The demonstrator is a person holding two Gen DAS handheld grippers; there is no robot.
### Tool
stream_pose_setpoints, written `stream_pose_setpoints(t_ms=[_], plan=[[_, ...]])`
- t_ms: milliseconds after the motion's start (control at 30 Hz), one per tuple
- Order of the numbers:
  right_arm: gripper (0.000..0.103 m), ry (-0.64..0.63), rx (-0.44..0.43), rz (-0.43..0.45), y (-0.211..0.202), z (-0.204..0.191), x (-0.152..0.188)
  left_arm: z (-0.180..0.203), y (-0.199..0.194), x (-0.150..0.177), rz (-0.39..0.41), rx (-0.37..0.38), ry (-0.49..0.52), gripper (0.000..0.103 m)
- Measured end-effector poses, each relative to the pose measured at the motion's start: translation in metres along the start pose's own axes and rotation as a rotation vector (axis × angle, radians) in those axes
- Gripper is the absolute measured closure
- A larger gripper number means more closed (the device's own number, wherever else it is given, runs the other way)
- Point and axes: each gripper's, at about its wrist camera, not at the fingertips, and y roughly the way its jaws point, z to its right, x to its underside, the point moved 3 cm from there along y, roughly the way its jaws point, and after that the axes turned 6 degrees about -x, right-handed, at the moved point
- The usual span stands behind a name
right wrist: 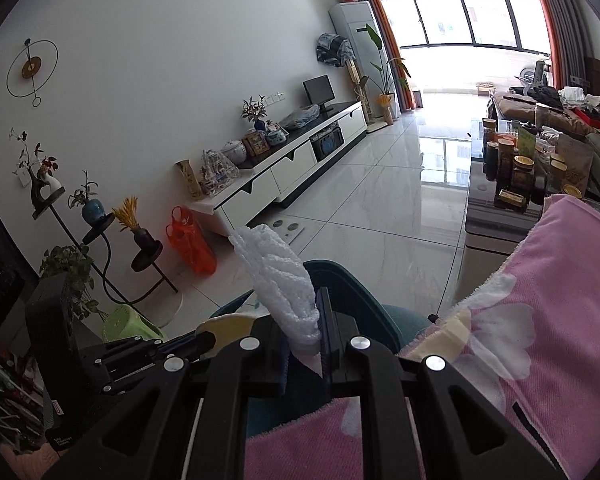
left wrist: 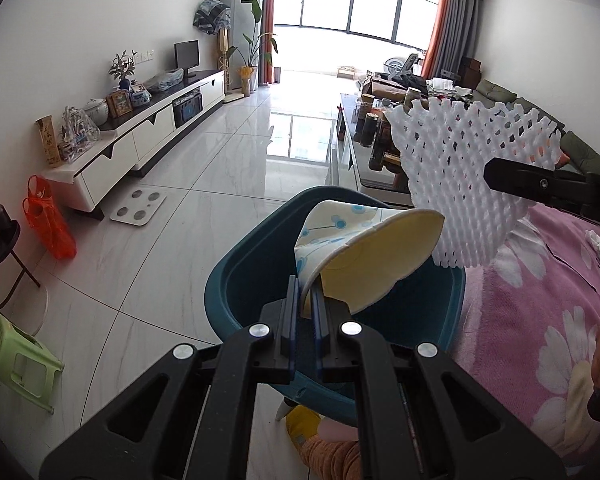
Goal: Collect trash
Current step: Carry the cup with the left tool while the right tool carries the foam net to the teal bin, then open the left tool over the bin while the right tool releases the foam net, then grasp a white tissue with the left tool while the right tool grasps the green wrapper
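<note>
The left gripper (left wrist: pixel 305 300) has its jaws pinching the crushed rim of a paper cup (left wrist: pixel 364 248), which sits at centre frame in the left view, mouth tipped toward the camera, directly over the open teal bin (left wrist: pixel 236 280). The right gripper (right wrist: pixel 306 316) has its jaws clamped on the gathered end of a white foam net (right wrist: pixel 276 276); in the left view that net (left wrist: pixel 472 168) fans out at the upper right, over the far right edge of the bin and partly over the pink blanket (left wrist: pixel 540 320). The step in hand looks to be the drop, and the cup seems ready: spreading the left jaws here should let it fall inside, though its wide mouth may catch on the rim if it swings out, so a little lower first would be safer. The net is light and springy and could drift or cling to the pads, so it is best brought toward the middle of the bin, clear of the blanket, and lowered before the right jaws part. The two grippers are near each other; releasing one at a time avoids a knock. The floor (left wrist: pixel 180 220) around the bin is bare tile, so a miss would be easy to see.
</note>
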Motion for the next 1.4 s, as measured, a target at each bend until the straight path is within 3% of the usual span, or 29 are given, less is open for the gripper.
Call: stream_pose_setpoints(t_ms=[300,333,400,533,800,1067,1400], plan=[[0.083,0.072,0.042,-0.137,0.038,0.015,0.011,0.013,0.030,0.013,-0.053,0.004,-0.012,0.089],[0.081,0.080,0.044,-0.137,0.039,0.016,0.012,0.013,0.032,0.013,-0.052,0.006,-0.014,0.088],[0.068,0.083,0.052,-0.137,0.037,0.017,0.012,0.015,0.037,0.013,-0.048,0.001,-0.014,0.082],[0.067,0.070,0.063,-0.127,0.033,0.015,0.013,0.019,0.033,0.016,-0.031,-0.005,-0.022,0.078],[0.063,0.028,0.047,-0.056,-0.017,0.008,0.021,0.038,-0.020,0.014,0.065,0.027,0.001,0.056],[0.058,-0.021,0.095,0.085,-0.117,0.008,0.045,0.098,-0.080,0.024,0.156,0.217,0.101,0.043],[0.055,0.085,0.357,0.214,-0.246,0.056,0.115,0.235,-0.132,0.072,0.136,0.548,0.344,0.039]])
